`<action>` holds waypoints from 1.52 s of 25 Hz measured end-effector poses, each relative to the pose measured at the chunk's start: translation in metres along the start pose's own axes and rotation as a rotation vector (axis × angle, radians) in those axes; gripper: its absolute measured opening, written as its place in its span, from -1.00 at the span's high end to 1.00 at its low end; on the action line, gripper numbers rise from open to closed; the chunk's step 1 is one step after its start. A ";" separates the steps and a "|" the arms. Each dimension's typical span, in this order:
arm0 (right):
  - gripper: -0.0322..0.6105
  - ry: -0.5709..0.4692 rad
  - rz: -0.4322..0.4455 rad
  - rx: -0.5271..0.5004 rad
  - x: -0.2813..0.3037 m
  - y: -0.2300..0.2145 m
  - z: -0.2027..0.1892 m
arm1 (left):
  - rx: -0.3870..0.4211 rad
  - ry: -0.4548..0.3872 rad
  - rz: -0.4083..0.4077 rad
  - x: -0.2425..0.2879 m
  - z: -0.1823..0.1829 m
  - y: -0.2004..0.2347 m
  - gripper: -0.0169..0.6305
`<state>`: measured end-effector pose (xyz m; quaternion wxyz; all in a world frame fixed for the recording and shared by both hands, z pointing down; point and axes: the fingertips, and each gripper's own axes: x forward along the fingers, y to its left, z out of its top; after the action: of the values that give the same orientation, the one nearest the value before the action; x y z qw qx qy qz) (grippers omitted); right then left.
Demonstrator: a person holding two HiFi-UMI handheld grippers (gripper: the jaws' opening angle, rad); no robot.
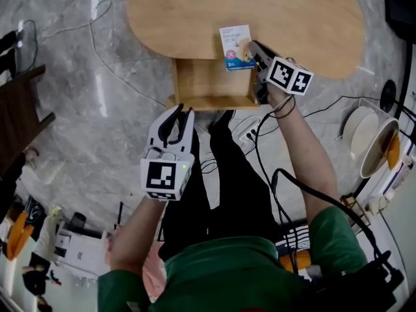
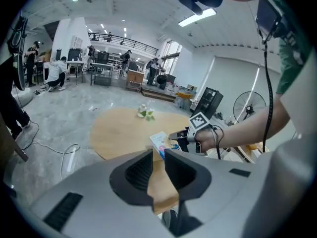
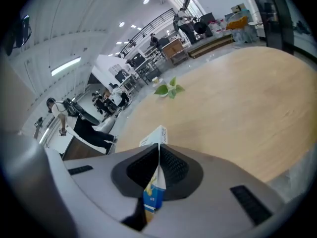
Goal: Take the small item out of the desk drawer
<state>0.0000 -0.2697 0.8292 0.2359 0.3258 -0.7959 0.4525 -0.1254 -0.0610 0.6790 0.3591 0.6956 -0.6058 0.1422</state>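
Observation:
A small white and blue box [image 1: 235,46] is pinched upright between the pads of my right gripper [image 1: 254,48], above the rim of the oval wooden desk [image 1: 292,18]. In the right gripper view the box [image 3: 152,195] stands edge-on in the shut jaws of my right gripper [image 3: 158,150]. The wooden drawer [image 1: 214,83] is pulled out under the desk edge. My left gripper [image 1: 181,111] hovers just in front of the drawer's front left corner. Its jaws stand slightly apart with nothing between them, and the drawer [image 2: 163,192] shows through the gap.
A small green plant [image 2: 145,113] sits at the far side of the desk. Cables [image 1: 104,57] and a power strip [image 1: 250,132] lie on the marble floor. Dark furniture [image 1: 16,116] stands at the left, a white fan-like device [image 1: 370,138] at the right.

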 end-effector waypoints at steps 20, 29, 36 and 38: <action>0.80 -0.196 -0.004 0.186 0.073 -0.042 0.080 | -0.022 0.029 0.048 0.011 -0.019 0.022 0.68; 0.71 -0.204 -0.033 0.166 0.081 -0.054 0.078 | -0.050 0.004 0.049 0.015 -0.012 0.021 0.68; 0.42 -0.237 -0.084 0.027 0.027 -0.036 0.102 | -0.023 -0.034 0.037 0.010 0.013 0.019 0.68; 0.49 -0.260 -0.083 -0.017 -0.002 -0.017 0.116 | -0.003 -0.055 0.036 0.004 0.033 0.016 0.68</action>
<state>0.0050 -0.3766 0.7820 0.1520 0.4125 -0.8094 0.3894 -0.1474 -0.0863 0.6637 0.3408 0.6876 -0.6281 0.1284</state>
